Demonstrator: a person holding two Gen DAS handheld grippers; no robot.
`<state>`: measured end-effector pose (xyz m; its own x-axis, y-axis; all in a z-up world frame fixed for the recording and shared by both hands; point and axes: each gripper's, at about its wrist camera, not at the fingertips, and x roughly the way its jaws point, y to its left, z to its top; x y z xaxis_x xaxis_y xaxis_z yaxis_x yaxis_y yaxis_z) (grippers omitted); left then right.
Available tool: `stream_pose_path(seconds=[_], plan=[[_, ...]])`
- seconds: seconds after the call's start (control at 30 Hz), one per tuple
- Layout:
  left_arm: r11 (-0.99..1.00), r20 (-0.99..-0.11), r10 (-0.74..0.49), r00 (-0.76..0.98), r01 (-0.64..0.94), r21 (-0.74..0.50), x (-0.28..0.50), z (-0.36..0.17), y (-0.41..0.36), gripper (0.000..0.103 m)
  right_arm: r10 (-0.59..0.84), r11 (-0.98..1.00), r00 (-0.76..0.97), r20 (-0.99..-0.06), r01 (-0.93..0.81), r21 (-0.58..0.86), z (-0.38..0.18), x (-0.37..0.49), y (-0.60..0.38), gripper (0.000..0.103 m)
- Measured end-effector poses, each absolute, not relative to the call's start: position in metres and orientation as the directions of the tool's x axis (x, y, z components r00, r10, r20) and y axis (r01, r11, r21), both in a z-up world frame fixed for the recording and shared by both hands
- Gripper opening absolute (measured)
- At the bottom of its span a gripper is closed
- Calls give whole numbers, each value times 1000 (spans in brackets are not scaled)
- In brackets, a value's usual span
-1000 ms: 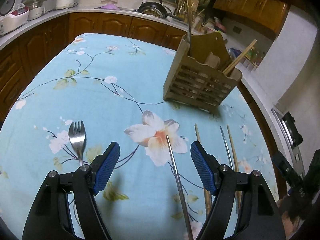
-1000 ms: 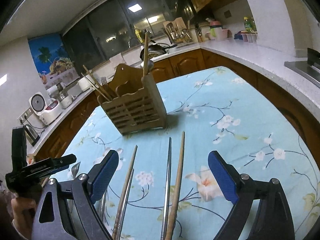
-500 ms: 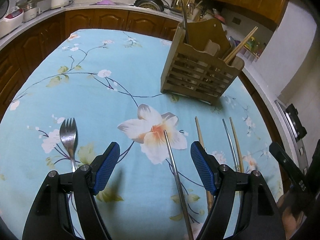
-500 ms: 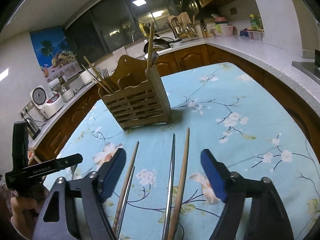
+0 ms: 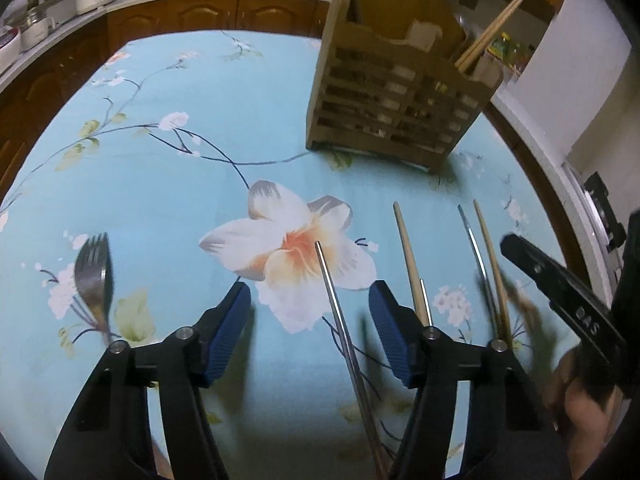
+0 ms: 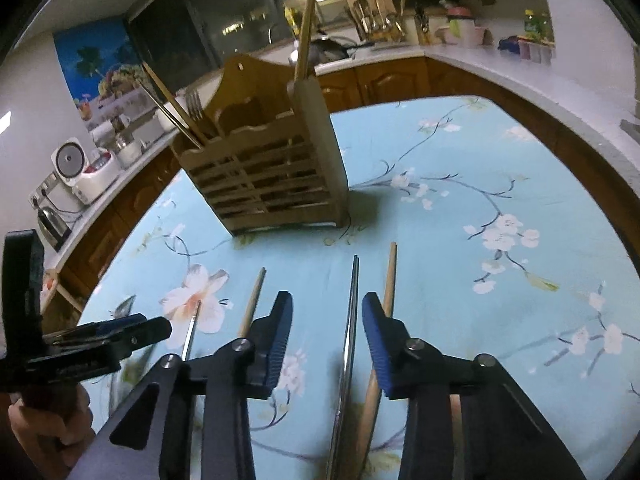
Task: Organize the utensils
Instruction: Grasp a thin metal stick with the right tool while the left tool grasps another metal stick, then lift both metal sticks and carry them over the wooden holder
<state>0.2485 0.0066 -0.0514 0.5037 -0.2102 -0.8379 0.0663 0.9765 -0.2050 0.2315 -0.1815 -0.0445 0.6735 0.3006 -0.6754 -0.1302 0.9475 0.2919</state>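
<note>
A wooden utensil caddy [image 5: 400, 96] stands on the floral blue tablecloth [image 5: 180, 184], with chopsticks and a fork inside. My left gripper [image 5: 310, 286] hangs low over the cloth, its jaws closing around a metal chopstick [image 5: 336, 312] that the pads do not touch. A fork [image 5: 94, 276] lies to its left. My right gripper [image 6: 327, 296] is also closing, with a second metal chopstick [image 6: 352, 312] between its pads and a gap on each side. A wooden chopstick [image 6: 390, 276] runs under its right finger, and another wooden chopstick [image 6: 252, 304] lies to the left.
The caddy [image 6: 272, 172] stands just beyond the chopstick tips. The right gripper's black finger [image 5: 560, 280] is close on the left gripper's right side, held by a hand. Wooden cabinets and a counter [image 6: 500, 64] with appliances ring the table.
Both grippers have sunk toward the cloth and moved forward along the chopsticks. Both pairs of jaws have narrowed, the right much more than the left.
</note>
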Motion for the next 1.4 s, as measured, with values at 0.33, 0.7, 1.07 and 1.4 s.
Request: stream_pose_path(seconds=[0.33,0.7,1.07,1.4], plan=[[988,-860,-150,488,105,-113,265,-65,-13,49,234,972,579,-781,-156,175,-74,278,-164,32],[988,-846,-120,520,147,-50,261,-65,-21,5,190,979,594,-782,-176,104,-75,281,-162,6],[970,-782,-242,574,144,-195,240,-27,5,4,318,947,641,-698,-178,268,-34,246,-174,4],[951,-694,-302,654,157,-266,211,29,27,4,366,922,722,-587,-197,332,19,214,-181,4]])
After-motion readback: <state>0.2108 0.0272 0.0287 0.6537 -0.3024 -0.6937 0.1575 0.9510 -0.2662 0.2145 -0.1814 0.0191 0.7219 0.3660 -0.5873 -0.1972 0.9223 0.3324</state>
